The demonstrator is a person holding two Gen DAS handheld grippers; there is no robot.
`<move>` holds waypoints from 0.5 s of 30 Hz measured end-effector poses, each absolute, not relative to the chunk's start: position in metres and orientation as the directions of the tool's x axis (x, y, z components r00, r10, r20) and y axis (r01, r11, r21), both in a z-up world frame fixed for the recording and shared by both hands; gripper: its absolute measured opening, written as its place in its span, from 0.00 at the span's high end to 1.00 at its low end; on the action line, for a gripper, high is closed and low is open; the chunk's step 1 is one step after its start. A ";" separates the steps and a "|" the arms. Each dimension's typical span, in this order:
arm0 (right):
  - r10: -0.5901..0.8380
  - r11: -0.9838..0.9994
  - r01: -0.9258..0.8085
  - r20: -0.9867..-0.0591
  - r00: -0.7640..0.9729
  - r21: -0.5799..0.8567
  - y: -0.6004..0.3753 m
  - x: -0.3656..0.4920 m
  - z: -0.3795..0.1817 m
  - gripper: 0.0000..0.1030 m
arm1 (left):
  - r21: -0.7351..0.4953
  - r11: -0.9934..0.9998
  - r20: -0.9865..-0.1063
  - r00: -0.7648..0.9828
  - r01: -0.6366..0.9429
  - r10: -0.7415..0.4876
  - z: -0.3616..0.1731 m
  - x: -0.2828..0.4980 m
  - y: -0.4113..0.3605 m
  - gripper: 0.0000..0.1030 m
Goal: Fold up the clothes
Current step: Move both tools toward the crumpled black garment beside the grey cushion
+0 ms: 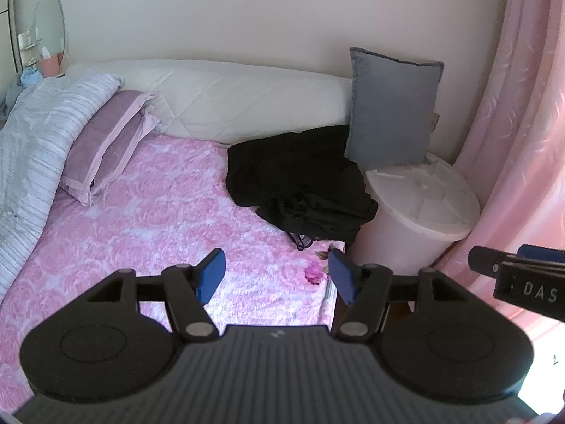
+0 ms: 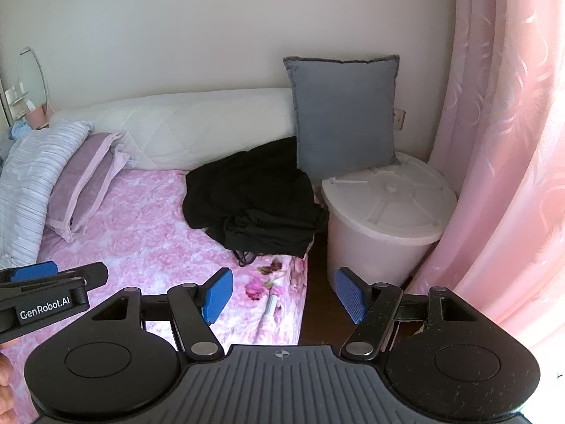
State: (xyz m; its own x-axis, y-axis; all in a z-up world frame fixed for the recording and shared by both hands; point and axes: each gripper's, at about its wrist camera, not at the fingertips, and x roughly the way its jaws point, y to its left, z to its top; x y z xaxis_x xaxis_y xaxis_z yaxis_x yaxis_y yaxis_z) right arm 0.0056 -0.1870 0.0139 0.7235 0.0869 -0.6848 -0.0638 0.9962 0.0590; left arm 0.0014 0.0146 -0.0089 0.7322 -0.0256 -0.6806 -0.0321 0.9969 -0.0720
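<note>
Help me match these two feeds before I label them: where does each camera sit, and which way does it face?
Left wrist: sits on the left gripper, open, looking across the pink bedspread at the black clothes; the other gripper's tip pokes in at right.
Right wrist: sits on the right gripper, open, over the bed's edge, facing the same pile and the white bin; the left gripper and a bit of hand show at left.
Both share the clothes, grey cushion, bin and pink curtain.
</note>
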 end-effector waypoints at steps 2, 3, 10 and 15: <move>0.092 0.996 -0.073 -0.682 0.725 0.057 -0.186 0.009 0.015 0.34 | -0.078 0.996 -0.683 0.730 -0.041 -0.023 -0.010 0.004 0.016 0.40; 0.094 0.996 -0.077 -0.682 0.726 0.056 -0.186 0.010 0.014 0.34 | -0.081 0.996 -0.686 0.728 -0.046 -0.022 -0.010 0.006 0.016 0.40; 0.105 0.994 -0.096 -0.694 0.713 0.051 -0.185 0.029 0.008 0.34 | -0.106 0.991 -0.711 0.703 -0.082 -0.018 -0.016 0.023 0.024 0.39; 0.115 0.992 -0.111 -0.708 0.696 0.052 -0.185 0.048 0.000 0.34 | -0.097 0.991 -0.724 0.689 -0.097 -0.004 -0.020 0.040 0.026 0.39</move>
State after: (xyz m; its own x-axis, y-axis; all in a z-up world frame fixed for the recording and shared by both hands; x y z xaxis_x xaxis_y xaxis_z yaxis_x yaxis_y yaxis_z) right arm 0.0482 -0.1847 0.0002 0.6963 0.1152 -0.7085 -0.1113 0.9924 0.0520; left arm 0.0403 0.0256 -0.0205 0.6894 -0.0036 -0.7244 -0.0967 0.9906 -0.0970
